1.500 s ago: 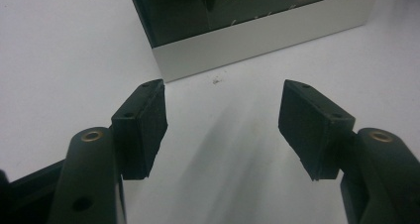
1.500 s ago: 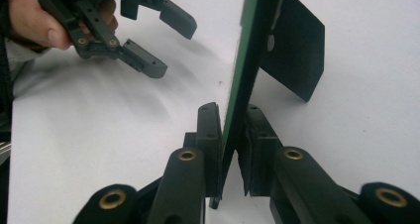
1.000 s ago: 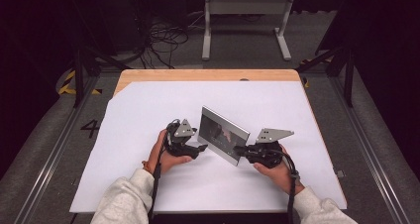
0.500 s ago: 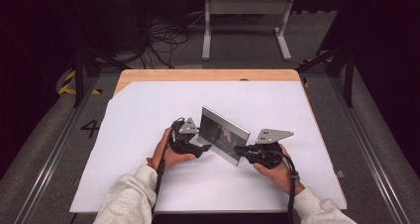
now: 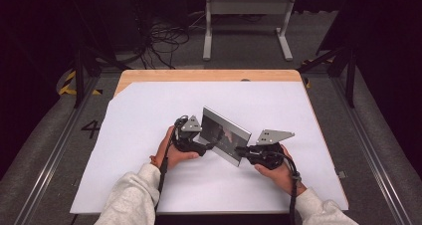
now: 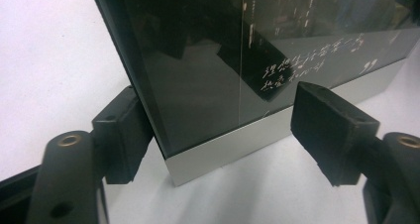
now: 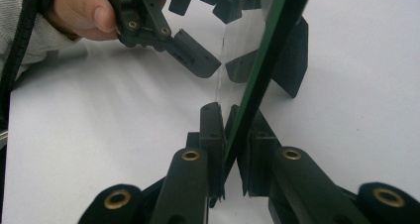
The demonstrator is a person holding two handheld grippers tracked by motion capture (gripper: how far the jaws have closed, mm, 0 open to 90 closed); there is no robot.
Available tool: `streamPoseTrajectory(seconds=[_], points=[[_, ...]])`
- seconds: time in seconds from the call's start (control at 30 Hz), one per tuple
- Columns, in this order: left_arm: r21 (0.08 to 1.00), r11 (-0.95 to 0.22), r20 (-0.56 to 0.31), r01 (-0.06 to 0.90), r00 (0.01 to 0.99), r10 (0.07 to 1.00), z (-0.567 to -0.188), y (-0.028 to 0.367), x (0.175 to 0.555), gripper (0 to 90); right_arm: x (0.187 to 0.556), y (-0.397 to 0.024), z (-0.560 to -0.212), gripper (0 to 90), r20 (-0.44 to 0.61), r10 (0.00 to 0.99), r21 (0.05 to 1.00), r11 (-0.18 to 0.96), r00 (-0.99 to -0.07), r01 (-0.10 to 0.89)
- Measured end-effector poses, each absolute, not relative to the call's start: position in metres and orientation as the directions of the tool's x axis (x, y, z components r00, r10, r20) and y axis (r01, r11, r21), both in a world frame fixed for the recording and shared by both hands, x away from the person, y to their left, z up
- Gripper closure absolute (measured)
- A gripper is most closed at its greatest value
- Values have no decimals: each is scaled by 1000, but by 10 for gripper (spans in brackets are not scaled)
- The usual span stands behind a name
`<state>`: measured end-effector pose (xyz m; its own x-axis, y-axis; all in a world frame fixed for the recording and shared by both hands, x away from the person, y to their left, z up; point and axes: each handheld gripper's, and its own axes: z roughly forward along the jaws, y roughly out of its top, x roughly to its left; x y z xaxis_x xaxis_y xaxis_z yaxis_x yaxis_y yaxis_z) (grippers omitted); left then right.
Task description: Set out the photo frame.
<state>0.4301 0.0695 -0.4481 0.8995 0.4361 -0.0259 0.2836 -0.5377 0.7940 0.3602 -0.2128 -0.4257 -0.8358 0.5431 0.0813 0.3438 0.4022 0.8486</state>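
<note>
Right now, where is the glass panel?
In the high view the panel stands upright mid-table on the white sheet, between the left gripper and right gripper.

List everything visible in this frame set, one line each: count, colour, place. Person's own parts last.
Picture frame: one, silver border around dark glass with pale handwriting, standing upright on the middle of the sheet.
White sheet: one, covering most of the tabletop.
Wooden table: one, light brown, its far edge bare.
Metal stand: one, grey-white, on the floor beyond the table.
Cables: a black tangle on the floor, far left.
Left tongs: one, black, open astride the frame's lower corner.
Right tongs: one, black, shut on the frame's edge.
Hands: two, left, right, in light grey sleeves.
</note>
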Motion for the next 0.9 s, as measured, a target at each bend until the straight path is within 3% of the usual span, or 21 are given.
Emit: streamPoseTrajectory(seconds=[0.13,0.47,0.9], points=[[793,-541,-21,280,900,435,-448,71,430,296,360,-213,-426,820,77,545,848,405,-835,342],[790,-551,-27,271,912,410,-446,79,429,441,363,-217,-426,810,83,551,843,406,-830,353],[768,-585,-8,261,917,399,-443,85,415,502,367,-218,-426,767,82,567,836,409,-820,366]])
